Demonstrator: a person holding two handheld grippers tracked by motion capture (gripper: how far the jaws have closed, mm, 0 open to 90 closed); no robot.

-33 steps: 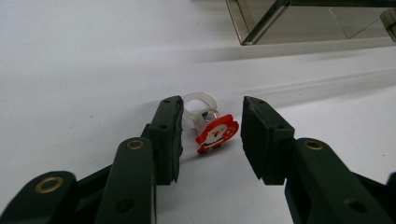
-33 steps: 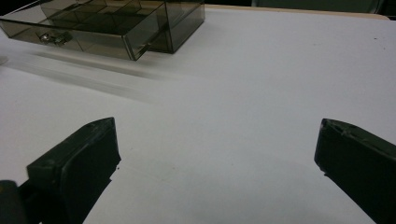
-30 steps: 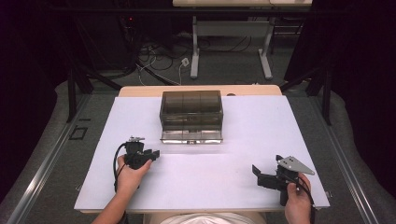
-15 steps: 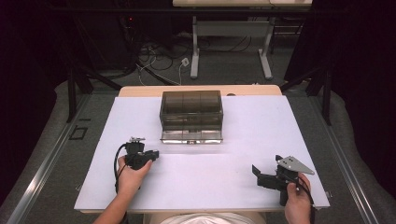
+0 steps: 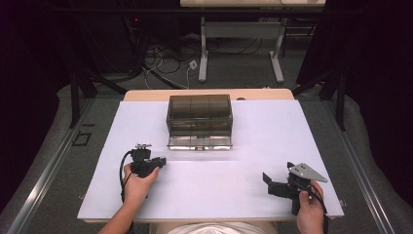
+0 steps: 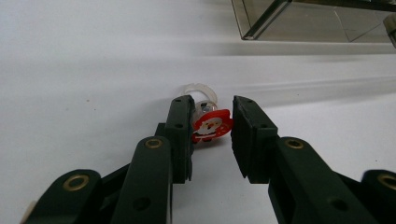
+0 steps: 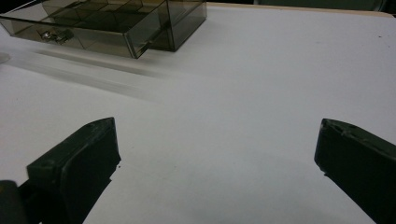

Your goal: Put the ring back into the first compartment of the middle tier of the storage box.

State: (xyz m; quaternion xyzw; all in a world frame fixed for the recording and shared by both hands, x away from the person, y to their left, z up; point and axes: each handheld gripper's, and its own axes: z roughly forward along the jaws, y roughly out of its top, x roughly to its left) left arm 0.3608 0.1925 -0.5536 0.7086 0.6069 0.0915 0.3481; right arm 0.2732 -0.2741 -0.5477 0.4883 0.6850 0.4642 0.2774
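Smoky drawer box (image 5: 199, 119) sits beyond and right of the left gripper (image 6: 212, 126). Its jaws have just closed on the Santa ring (image 6: 211, 125), pinched at the tips, clear band pointing away. Right gripper (image 7: 215, 158) gapes empty, well apart.

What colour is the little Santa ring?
Red and white Santa ring on a clear band; best in the left gripper view.

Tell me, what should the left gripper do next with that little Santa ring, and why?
Probably lift it gently and carry it toward the open drawer of the smoky plastic box. The left gripper has just been closing and its jaws pinch the Santa ring, which lies on the white table.
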